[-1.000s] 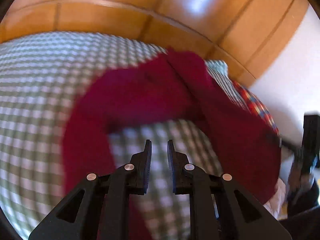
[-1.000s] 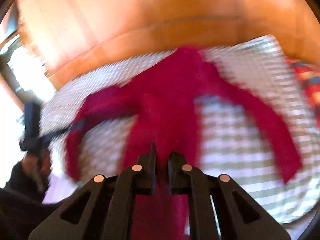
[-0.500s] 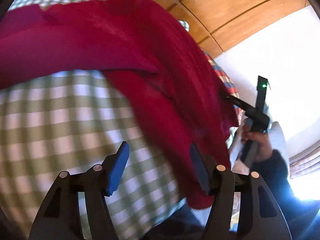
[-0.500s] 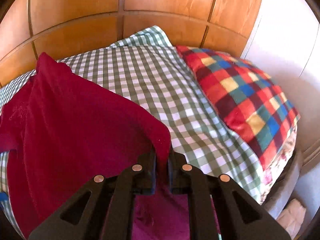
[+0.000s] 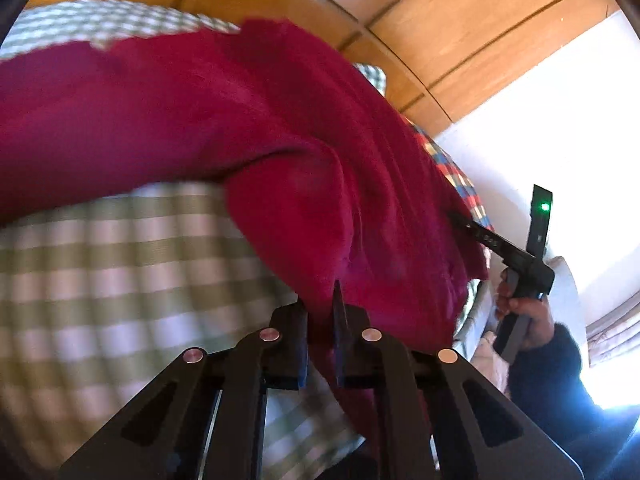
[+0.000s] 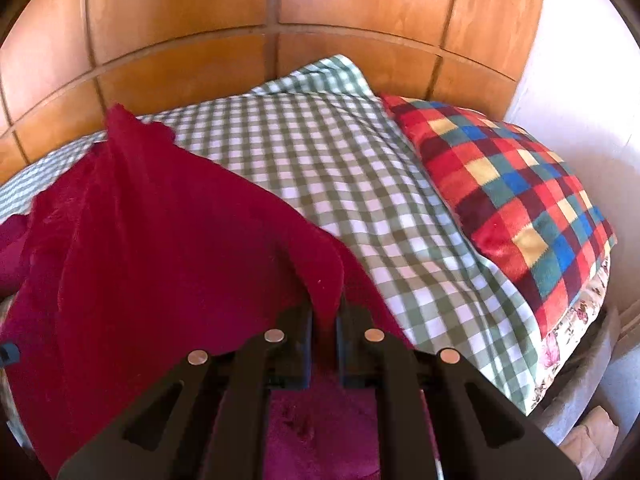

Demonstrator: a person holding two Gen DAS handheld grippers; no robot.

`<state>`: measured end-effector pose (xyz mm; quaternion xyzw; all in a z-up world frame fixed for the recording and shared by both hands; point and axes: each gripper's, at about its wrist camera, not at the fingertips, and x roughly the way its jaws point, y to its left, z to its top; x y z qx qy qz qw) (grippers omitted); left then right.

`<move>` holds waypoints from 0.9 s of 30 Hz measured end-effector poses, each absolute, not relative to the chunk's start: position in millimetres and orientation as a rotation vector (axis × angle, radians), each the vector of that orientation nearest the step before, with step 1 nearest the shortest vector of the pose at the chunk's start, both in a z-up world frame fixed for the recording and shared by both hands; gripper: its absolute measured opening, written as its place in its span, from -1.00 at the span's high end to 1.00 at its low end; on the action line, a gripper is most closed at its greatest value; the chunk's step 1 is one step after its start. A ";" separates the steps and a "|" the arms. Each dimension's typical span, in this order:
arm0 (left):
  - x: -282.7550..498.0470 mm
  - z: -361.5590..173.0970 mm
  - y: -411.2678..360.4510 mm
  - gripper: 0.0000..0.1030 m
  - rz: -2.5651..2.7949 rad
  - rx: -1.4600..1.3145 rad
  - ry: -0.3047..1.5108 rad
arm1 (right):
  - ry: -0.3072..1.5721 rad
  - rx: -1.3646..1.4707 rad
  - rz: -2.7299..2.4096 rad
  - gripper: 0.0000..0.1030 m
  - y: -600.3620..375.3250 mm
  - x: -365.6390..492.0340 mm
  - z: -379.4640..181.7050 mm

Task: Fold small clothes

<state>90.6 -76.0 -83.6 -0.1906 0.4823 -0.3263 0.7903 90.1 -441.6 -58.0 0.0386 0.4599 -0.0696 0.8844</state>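
Note:
A dark red fleece garment (image 5: pixel 248 128) lies spread and partly lifted over the green-and-white checked bed cover (image 5: pixel 112 264). My left gripper (image 5: pixel 322 312) is shut on a fold of the garment near the bed's front edge. My right gripper (image 6: pixel 325 312) is shut on another edge of the same garment (image 6: pixel 160 240), which drapes to its left. In the left wrist view the right gripper (image 5: pixel 460 220) shows at the right, gripping the cloth's far edge, with the person's hand behind it.
A red, blue and yellow checked pillow (image 6: pixel 508 196) lies on the right side of the bed. A wooden headboard (image 6: pixel 272 40) stands behind. A white wall (image 5: pixel 540 128) is at the right. The checked cover (image 6: pixel 360 184) shows between garment and pillow.
My left gripper was open half a second ago and has closed on a fold of the red garment. My right gripper keeps its hold and has barely moved.

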 end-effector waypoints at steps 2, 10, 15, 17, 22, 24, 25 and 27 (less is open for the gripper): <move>86.3 -81.5 -52.3 0.84 -0.656 -0.406 1.038 | 0.971 0.103 -0.077 0.84 -427.8 84.3 -56.8; 58.6 -74.8 44.7 0.85 -0.416 -0.456 0.993 | 1.069 0.158 0.261 0.85 -322.0 53.7 -71.5; 41.7 -71.7 66.7 0.54 -0.435 -0.525 0.972 | 1.084 -0.041 0.154 0.86 -302.3 44.2 -82.7; 32.9 -69.7 91.1 0.47 -0.389 -0.551 0.949 | 1.103 -0.015 0.091 0.85 -320.8 47.1 -85.5; 4.8 -66.7 120.1 0.30 -0.305 -0.477 0.929 | 1.109 0.097 0.074 0.32 -339.7 46.4 -83.8; -5.2 -65.7 113.7 -0.01 -0.293 -0.394 0.919 | 1.066 0.114 0.070 0.13 -336.6 42.7 -73.9; -12.2 -66.2 106.2 -0.11 -0.290 -0.333 0.918 | 1.047 0.110 0.069 0.06 -334.0 42.3 -68.3; -21.2 -70.7 95.1 -0.13 -0.313 -0.245 0.934 | 0.998 0.095 0.081 -0.09 -323.7 40.3 -54.3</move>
